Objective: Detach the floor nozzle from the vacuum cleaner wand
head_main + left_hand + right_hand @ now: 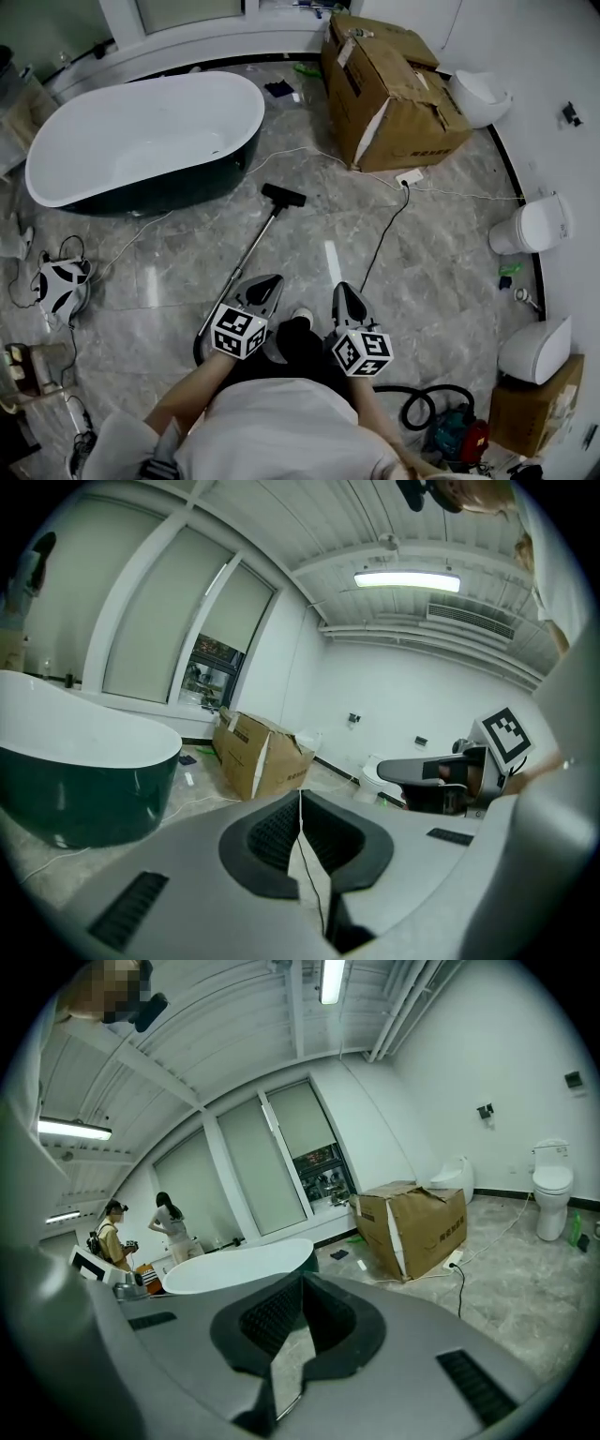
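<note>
Marble floor (pixel 441 258) open between bathtub (pixel 141 141), floor nozzle (pixel 283 195), carton (pixel 394 94)

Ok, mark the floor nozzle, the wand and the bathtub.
floor nozzle (pixel 283 195), head view, middle of the black head.
wand (pixel 250 251), head view, midway along the tube.
bathtub (pixel 178 193), head view, dark outer wall.

We are seeing white bathtub (pixel 141 141) with dark outer shell sitting on grey marble floor (pixel 441 272). We are noting torn cardboard box (pixel 394 94) standing right of tub, power strip (pixel 410 177) lying just beside box, black cable (pixel 382 234) running from strip. We are spotting toilet (pixel 528 226) standing near curved wall, two people (pixel 172 1225) standing behind tub, ceiling light (pixel 406 579) glowing.
</note>
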Tool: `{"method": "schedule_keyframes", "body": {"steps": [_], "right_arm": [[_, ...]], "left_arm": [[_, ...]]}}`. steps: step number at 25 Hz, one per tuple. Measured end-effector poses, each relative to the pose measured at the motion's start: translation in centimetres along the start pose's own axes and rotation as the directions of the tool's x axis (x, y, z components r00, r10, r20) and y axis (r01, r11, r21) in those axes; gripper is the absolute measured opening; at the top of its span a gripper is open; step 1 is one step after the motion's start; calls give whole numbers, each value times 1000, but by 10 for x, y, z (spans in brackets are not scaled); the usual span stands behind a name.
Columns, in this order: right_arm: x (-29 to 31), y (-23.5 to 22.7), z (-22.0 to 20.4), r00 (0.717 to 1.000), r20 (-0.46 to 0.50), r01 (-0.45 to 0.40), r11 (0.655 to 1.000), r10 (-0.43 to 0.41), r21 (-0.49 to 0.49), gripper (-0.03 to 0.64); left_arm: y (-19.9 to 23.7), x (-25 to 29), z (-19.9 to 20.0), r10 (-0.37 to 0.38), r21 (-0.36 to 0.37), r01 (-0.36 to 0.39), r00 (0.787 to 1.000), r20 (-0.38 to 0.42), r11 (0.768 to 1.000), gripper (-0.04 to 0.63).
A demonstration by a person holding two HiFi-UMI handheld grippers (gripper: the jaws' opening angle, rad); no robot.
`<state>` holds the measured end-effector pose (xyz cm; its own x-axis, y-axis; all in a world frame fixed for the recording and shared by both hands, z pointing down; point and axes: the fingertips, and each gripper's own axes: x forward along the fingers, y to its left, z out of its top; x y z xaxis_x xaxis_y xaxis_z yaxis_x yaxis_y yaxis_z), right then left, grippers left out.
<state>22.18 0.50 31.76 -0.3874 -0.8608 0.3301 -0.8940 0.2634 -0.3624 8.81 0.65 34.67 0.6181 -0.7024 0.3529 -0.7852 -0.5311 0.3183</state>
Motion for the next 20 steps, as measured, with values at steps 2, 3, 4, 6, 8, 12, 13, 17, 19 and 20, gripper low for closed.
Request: {"method": "schedule_keyframes", "body": {"steps": [2,3,4,6,8,12,13,17,19,20], "right_arm": [[8,-8,6,999,-15,-29,999,28,-15,17],[12,-10,8,999,-24,-45,999,44,-22,17],[16,-13,10,998,-32,-61,998,60,-28,17],[22,-22,11,995,-49,-91,995,89,-39,17],[26,-32,13,993,-59,-109,993,107,-46,17],[28,-54,20,992,-56,-117,993,116,-30,17],[28,-58,20,992,-56,-117,993,116,-20,17],[26,-62,17,988,-68,-138,990,137,-7,17],[25,-62,16,986,-75,-152,988,152,-1,17],[24,-62,15,985,-79,-156,988,156,4,17]], "left_arm": [[-1,10,4,26,-9,-26,1000,9,1000,15],[-1,15,5,40,-15,-40,999,11,999,15],[-1,19,4,54,-22,-54,998,11,998,15],[-2,28,2,79,-35,-79,997,11,996,15],[-5,37,1,95,-44,-94,995,15,995,15],[-17,54,2,105,-42,-104,994,25,994,15],[-20,57,3,106,-36,-105,994,27,994,15],[-27,59,3,116,-32,-115,993,28,993,15],[-27,58,2,130,-35,-129,991,21,991,15],[-28,57,2,139,-38,-138,990,18,990,15]]}}
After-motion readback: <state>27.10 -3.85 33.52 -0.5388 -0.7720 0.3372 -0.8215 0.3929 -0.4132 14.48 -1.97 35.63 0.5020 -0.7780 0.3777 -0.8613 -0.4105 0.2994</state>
